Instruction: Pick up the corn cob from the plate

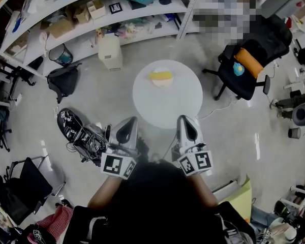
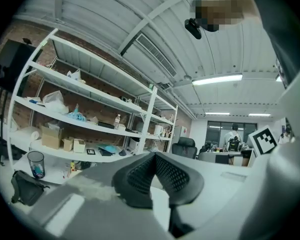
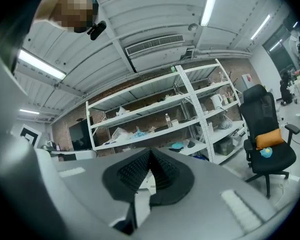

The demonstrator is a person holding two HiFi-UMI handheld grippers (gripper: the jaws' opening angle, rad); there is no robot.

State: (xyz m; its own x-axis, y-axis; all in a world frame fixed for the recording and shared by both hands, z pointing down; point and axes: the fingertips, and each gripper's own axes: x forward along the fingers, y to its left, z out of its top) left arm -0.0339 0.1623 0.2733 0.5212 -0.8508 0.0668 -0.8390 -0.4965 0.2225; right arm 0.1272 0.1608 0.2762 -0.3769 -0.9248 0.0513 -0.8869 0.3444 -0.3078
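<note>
The corn cob (image 1: 160,75) lies on a plate (image 1: 161,85) at the round table's (image 1: 168,105) 12 o'clock side, an office chair (image 1: 251,67) off at 2, shelving (image 1: 91,19) at 11, the left gripper (image 1: 126,127) at 7, right gripper (image 1: 187,124) at 5.

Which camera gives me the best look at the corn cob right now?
The head view: the corn cob lies in plain sight on its plate on the round table. Neither gripper view shows it.

Quantities per kind: one round white desk (image 1: 168,105); one plate (image 1: 160,84); one corn cob (image 1: 160,75); two tools, left tool (image 1: 128,126) and right tool (image 1: 188,123); one black office chair (image 1: 251,78).
</note>
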